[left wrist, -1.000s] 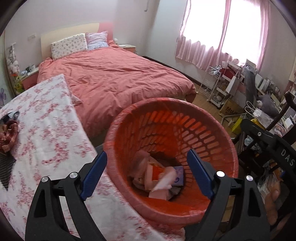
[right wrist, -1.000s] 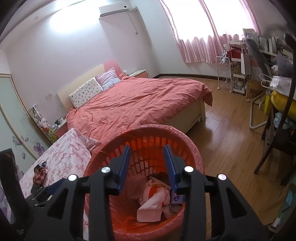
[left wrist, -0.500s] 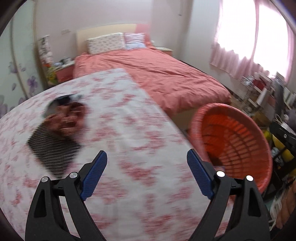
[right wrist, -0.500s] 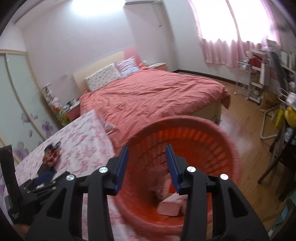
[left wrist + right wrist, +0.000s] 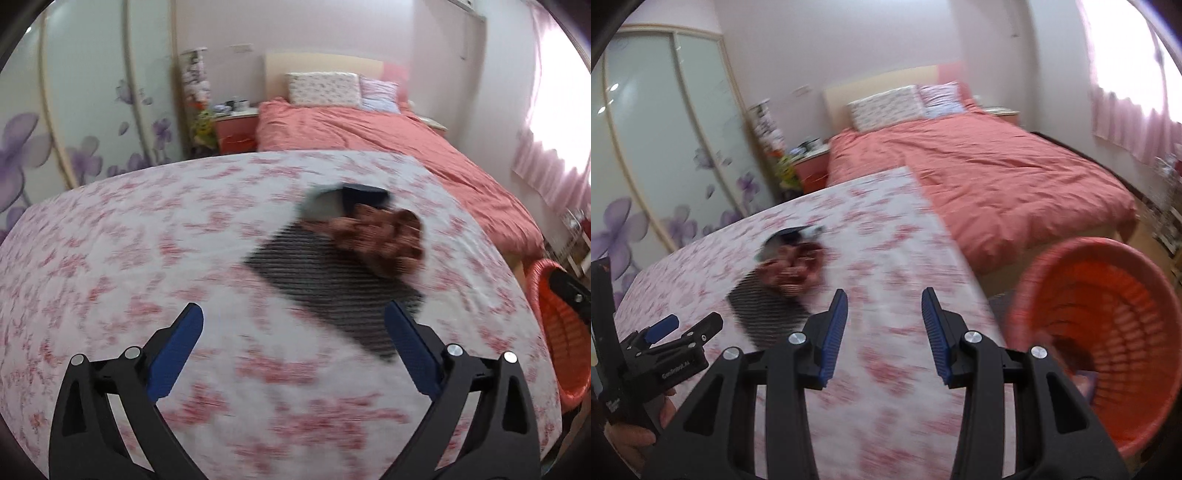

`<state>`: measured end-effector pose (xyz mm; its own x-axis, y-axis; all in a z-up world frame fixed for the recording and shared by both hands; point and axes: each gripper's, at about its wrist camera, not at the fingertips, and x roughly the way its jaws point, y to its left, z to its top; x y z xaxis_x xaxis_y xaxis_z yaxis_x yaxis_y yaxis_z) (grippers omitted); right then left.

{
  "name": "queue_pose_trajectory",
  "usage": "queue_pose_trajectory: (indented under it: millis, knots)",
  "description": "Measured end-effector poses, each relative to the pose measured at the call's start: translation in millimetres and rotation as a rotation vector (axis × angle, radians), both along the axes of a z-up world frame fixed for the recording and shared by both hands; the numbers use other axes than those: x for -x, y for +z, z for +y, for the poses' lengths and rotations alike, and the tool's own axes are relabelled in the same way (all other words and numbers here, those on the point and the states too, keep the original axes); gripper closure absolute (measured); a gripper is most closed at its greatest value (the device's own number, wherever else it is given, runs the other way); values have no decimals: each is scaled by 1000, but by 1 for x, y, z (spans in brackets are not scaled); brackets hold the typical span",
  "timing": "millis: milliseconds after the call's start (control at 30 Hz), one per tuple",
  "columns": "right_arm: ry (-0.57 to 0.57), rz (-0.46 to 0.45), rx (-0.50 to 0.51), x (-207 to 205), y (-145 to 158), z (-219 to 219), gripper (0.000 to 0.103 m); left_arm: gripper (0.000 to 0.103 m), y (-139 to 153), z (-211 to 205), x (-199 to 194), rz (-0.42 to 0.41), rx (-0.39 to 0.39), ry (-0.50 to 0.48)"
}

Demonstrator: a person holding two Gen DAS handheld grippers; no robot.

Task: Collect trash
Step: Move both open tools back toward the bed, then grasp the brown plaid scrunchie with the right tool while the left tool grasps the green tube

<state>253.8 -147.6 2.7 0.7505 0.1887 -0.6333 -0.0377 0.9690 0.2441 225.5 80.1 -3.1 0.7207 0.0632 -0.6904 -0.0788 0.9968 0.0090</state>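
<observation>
Orange basket [image 5: 1108, 354] interior only in right view; crumpled brown wrapper [image 5: 384, 236] beyond wide, just-opened, empty left gripper [image 5: 293, 336]; right gripper [image 5: 884, 325] half-open, empty.

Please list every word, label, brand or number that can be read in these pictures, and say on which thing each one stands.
White lettering on the black body of the left gripper, seen from the right wrist: perhaps "GenRobot.AI", too blurred to be sure.
More white marks lower on the same gripper body: too blurred to read.
Table cloth, orange basket, bed: no text visible.
</observation>
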Motion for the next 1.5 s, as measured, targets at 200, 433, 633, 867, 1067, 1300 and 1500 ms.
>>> queue_pose_trajectory:
  millis: [200, 433, 633, 867, 1067, 1300, 1500]
  knots:
    - [108, 29, 0, -37, -5, 68, 61, 2, 2, 38, 4, -13, -46, 82]
    - [153, 53, 66, -74, -19, 122, 61, 2, -2, 75, 8, -7, -30, 130]
    - [146, 99, 115, -97, -38, 140, 61, 2, -8, 90, 3, 9, 25, 129]
    - [146, 108, 194, -93, -51, 140, 82, 2, -13, 89, 1, 23, 45, 116]
    - [100, 66, 128, -83, -40, 112, 92, 2, -13, 84, 3, 18, 35, 100]
    - [50, 18, 69, -70, -25, 79, 92, 2, -13, 78, 2, 13, 46, 79]
    - [36, -8, 87, -61, -22, 76, 92, 2, -14, 75, 2, 15, 45, 74]
